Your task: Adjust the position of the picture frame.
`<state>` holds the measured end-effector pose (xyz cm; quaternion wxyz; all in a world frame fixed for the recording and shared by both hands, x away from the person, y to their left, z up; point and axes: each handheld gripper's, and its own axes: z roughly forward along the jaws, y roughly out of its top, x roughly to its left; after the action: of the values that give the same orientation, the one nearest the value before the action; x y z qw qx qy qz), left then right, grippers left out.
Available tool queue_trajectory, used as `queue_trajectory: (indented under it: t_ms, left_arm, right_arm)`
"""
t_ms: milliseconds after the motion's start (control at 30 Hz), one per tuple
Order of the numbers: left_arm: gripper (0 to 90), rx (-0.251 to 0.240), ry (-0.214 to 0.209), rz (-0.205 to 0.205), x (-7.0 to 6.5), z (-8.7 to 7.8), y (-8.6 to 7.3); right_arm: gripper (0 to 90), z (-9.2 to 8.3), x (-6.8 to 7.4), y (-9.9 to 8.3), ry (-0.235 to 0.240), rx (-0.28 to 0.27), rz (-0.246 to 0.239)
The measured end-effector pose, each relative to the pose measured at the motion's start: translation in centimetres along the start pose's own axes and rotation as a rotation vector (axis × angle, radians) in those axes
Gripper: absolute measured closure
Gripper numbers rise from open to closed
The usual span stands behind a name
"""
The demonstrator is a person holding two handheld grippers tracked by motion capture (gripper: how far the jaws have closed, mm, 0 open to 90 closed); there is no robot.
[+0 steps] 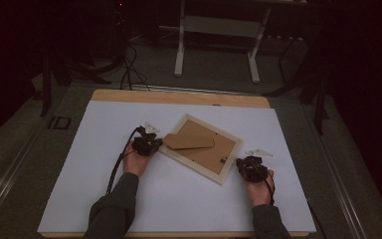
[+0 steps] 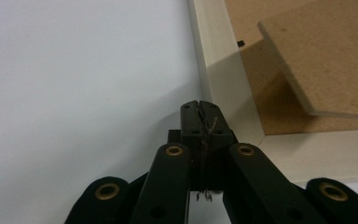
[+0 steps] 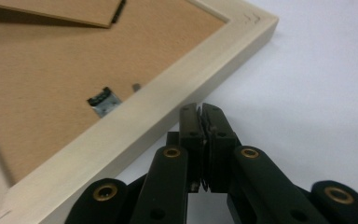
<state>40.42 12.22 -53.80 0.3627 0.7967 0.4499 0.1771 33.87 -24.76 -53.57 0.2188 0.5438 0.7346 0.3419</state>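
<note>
A pale wooden picture frame [image 1: 199, 160] lies face down and askew on the white sheet [image 1: 179, 199], its brown backing board up. A fold-out stand flap [image 1: 189, 142] of brown board rises off the back. My left gripper [image 1: 149, 144] is shut and empty at the frame's left corner; in the left gripper view its tips [image 2: 200, 108] rest against the frame's pale edge [image 2: 223, 79]. My right gripper [image 1: 248, 167] is shut and empty just off the frame's lower right side; its tips [image 3: 201, 112] sit beside the frame's rail [image 3: 168, 107]. A metal clip [image 3: 103, 101] shows on the backing.
The white sheet covers a wooden tabletop [image 1: 179, 97]. Beyond the table, a white table stand [image 1: 219, 40] and cables [image 1: 129, 69] sit on the dark floor. Bare sheet lies in front of the frame and on both sides.
</note>
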Motion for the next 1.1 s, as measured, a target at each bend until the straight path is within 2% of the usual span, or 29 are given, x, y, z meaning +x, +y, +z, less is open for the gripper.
queue_trajectory:
  t_ms: [33,100,167,267,500,700,867,1100]
  left_arm:
    - [90.0,0.001,-0.003,-0.012,0.0,0.0,0.0]
    - [90.0,0.013,0.006,-0.013,-0.3,0.0,0.0]
    - [90.0,0.023,0.009,-0.013,-0.6,-0.1,0.1]
    - [90.0,0.034,0.006,-0.02,-0.8,-0.3,0.0]
    - [90.0,0.029,0.005,-0.018,-1.5,-0.9,-0.7]
    - [90.0,0.062,0.027,-0.01,-2.5,-1.8,-1.1]
    - [90.0,0.059,0.028,-0.008,-3.1,-2.7,-2.0]
    - [90.0,0.048,0.022,-0.042,-3.4,-3.9,-3.3]
  right_arm:
    - [89.9,0.1,-0.1,0.0,0.011,0.007,0.004]
    - [90.0,0.3,-0.2,0.1,0.061,0.013,0.047]
    - [90.0,0.4,-0.3,0.2,0.051,0.012,0.05]
    - [90.0,0.4,-0.7,0.3,0.065,0.015,0.077]
    - [90.0,0.4,-0.6,0.3,0.058,0.018,0.065]
    - [90.0,0.5,-0.6,0.4,0.065,0.024,0.038]
    - [90.0,0.5,-0.7,0.4,0.076,0.025,0.029]
    - [90.0,0.5,0.0,0.5,0.09,0.029,0.0]
